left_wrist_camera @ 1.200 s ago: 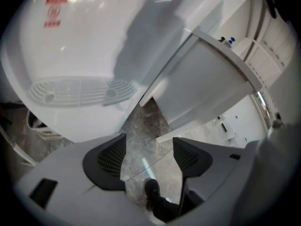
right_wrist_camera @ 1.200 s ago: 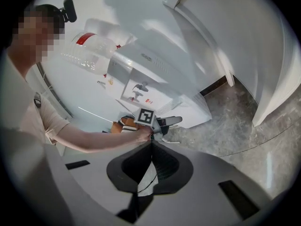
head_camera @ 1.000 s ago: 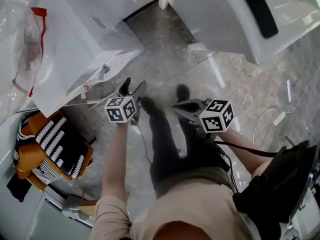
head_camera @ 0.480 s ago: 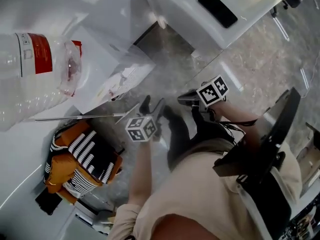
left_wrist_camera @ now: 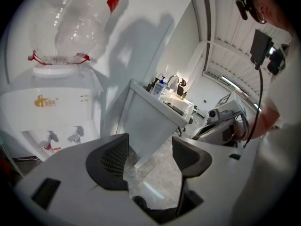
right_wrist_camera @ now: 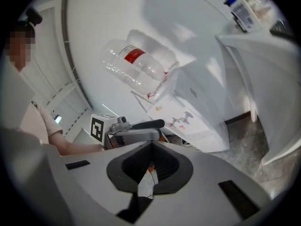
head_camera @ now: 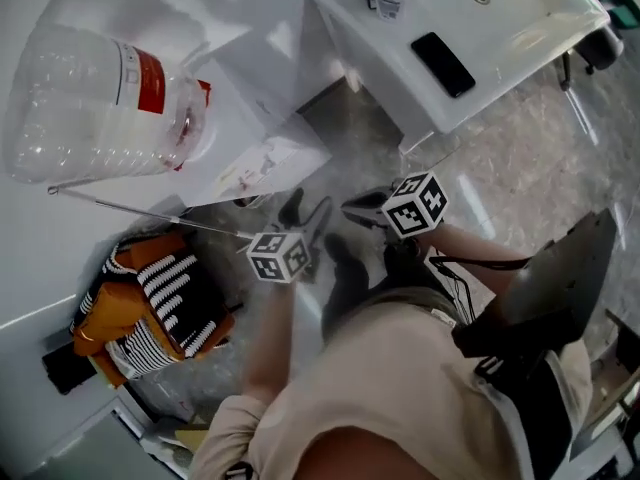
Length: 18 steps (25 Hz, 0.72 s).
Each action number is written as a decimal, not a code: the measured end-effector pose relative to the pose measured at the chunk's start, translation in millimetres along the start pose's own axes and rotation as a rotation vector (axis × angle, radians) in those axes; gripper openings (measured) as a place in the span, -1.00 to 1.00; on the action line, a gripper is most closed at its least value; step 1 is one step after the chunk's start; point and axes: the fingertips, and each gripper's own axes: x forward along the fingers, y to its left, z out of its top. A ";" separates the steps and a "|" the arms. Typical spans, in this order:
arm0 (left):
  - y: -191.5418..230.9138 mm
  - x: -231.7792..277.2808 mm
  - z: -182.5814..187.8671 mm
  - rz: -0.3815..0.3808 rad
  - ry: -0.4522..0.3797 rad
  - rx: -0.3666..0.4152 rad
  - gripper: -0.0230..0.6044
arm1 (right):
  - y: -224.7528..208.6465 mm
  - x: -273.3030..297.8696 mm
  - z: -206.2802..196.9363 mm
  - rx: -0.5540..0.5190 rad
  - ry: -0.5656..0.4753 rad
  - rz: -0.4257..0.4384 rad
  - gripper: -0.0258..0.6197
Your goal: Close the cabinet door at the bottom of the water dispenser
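The left claw (left_wrist_camera: 149,150) is spread, with only marble floor (left_wrist_camera: 160,171) showing between its jaws. The right claw (right_wrist_camera: 151,147) is pressed together and empty. Both hang over open floor between the water dispenser (head_camera: 255,158) on the left and the white desk (head_camera: 520,23) edge. The dispenser's bottom cabinet door cannot be made out.

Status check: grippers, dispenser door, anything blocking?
Left gripper open, empty. Right gripper shut, empty. Both off the water dispenser; bottom door not clearly seen. Orange striped bag near its base.
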 end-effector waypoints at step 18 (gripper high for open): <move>-13.3 -106.2 -3.6 0.110 -0.127 0.034 -0.25 | 78.2 31.1 18.4 -0.175 -0.069 -0.010 -0.88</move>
